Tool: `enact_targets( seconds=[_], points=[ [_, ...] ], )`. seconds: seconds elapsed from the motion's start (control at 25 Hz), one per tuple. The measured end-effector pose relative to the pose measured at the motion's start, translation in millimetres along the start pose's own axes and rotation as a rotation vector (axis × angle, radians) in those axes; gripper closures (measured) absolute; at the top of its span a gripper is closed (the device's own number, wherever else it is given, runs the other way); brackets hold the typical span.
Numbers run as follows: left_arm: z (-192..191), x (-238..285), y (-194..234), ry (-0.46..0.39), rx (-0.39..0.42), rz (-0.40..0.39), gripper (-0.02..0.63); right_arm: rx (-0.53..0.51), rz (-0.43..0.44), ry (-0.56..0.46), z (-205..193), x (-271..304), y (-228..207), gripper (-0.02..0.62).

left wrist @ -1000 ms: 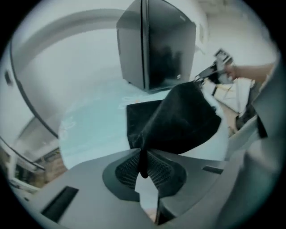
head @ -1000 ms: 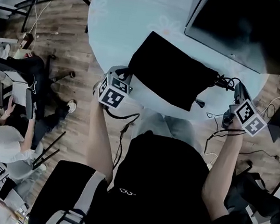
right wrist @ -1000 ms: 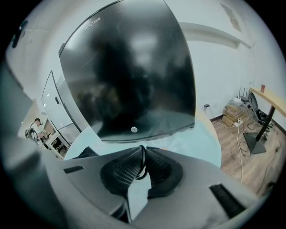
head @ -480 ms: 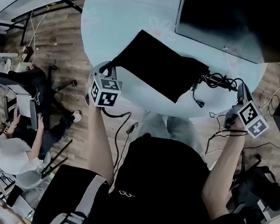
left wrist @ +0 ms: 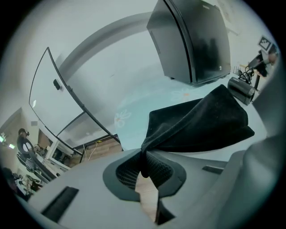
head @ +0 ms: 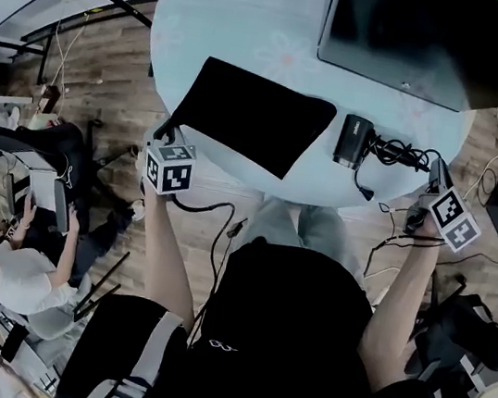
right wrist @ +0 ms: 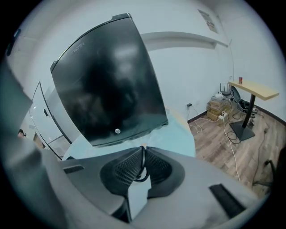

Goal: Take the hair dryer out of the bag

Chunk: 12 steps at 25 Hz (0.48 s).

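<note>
The left gripper [left wrist: 144, 156] is seen with its jaws nearly together; they have just been closing, and a gathered corner of the black bag [left wrist: 201, 123] is clamped between the pads. The fabric is drawn from the pads toward the upper right of the left gripper view.
The right gripper [right wrist: 143, 154] is likewise almost closed, and a thin black cord [right wrist: 140, 177] is pinched between its ribbed pads.
Both pinches are resolved only in the gripper views; in the head view the marker cubes [head: 167, 169] are seen instead.
The layout is given by the head view: the bag is laid flat at centre left on the pale round table [head: 248, 25], below a dark screen [head: 398, 30]. The hair dryer [head: 353, 141] is found just right of the bag, apart from it and fully outside. It is black and short-barrelled, with its cord bunched at its right
</note>
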State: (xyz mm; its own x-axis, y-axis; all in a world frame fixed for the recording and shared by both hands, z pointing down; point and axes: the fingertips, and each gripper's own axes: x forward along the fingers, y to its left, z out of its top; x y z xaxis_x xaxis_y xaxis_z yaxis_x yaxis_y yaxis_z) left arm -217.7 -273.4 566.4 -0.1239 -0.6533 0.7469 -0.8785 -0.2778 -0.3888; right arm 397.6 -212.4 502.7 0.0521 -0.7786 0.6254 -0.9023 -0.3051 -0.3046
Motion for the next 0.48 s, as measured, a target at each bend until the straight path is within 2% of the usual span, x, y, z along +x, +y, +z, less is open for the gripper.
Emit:
enact_targets(
  seconds=[0.24, 0.4, 0.48],
  points=[
    [-12, -11, -5, -0.033, 0.016, -0.070, 0.549, 0.001, -0.057, 0.026, -40, -33, -10, 0.561],
    [12, -41, -21, -0.128, -0.081, -0.204, 0.528, 0.023, -0.072, 0.084, -82, -55, -11, 0.558],
    [25, -56, -27, -0.175, -0.086, -0.248, 0.528, 0.012, -0.068, 0.126, -104, -64, -4, 0.555]
  ],
)
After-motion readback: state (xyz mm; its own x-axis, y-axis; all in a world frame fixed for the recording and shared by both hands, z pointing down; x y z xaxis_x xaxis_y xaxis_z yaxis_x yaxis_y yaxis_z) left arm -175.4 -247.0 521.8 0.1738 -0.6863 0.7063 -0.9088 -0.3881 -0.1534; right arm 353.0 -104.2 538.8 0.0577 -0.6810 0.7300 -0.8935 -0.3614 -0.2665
